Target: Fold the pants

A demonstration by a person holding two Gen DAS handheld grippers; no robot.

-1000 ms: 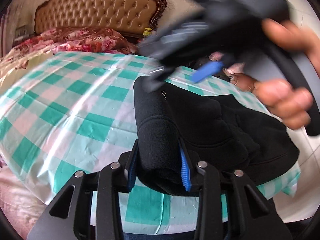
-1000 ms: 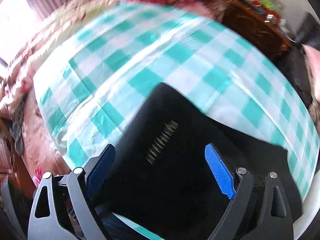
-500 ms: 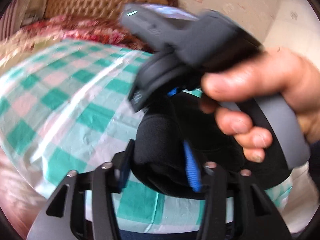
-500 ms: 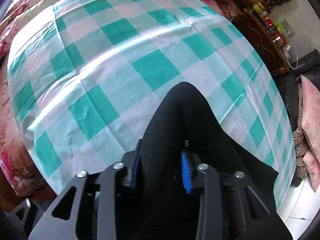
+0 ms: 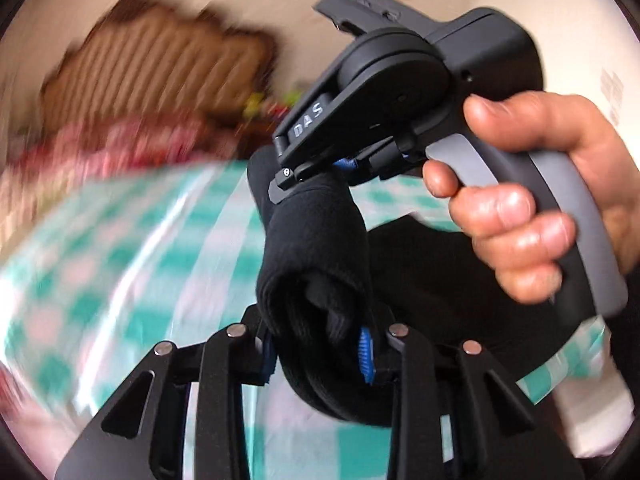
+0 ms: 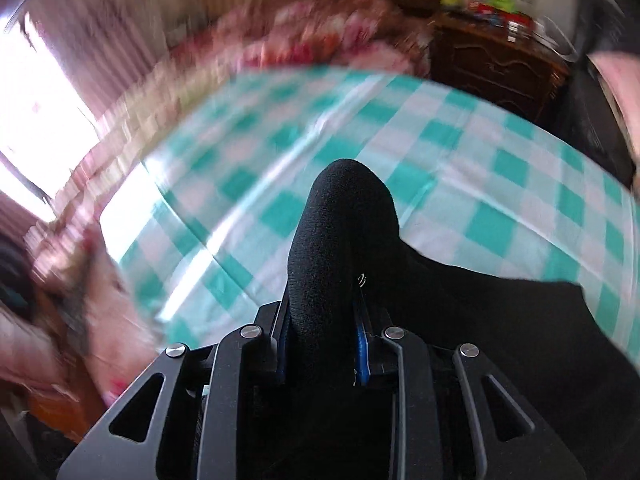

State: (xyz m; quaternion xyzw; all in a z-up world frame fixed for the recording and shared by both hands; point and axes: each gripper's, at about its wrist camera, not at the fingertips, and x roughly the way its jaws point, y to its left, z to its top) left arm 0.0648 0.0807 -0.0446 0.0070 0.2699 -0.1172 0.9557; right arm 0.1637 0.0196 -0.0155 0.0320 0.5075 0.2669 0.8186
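Both the left gripper (image 5: 320, 354) and right gripper (image 6: 322, 344) stay clamped on the black pants (image 5: 316, 248), now lifted higher off the checkered bed cover (image 6: 440, 148) ahead.

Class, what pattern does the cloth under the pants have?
Teal-green and white checks on the cloth, clearest in the right wrist view; the pants are black.

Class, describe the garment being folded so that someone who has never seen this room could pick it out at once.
Start at the green-and-white checked cloth spread over the surface. On it lies the pants, partly lifted, with the left gripper and the right gripper each clamped on a thick fold. It is the only plain black, fleecy fabric among bright patterns.
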